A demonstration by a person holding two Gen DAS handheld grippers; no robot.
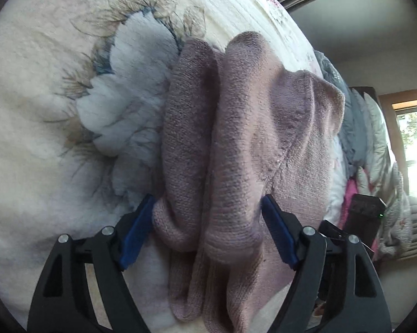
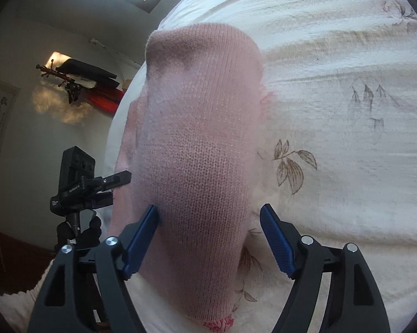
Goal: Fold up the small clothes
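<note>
We see both tongs, left and right, spread wide around a bunched pink knitted garment (one left pad touches it) lying on the cream floral bedspread.

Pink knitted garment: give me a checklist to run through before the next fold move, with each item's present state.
1. Pink knitted garment lies on the bed cover: ok.
2. Left gripper open, bunched knit between its fingers: ok.
3. Right gripper open, fabric between its fingers: ok.
4. Fabric flat ahead of the left gripper: not ok, it stands in rolled ridges.
5. Both grippers at matching edges of the garment: cannot tell.
6. Right gripper's right pad touching fabric: not ok, a gap shows beside it.
</note>
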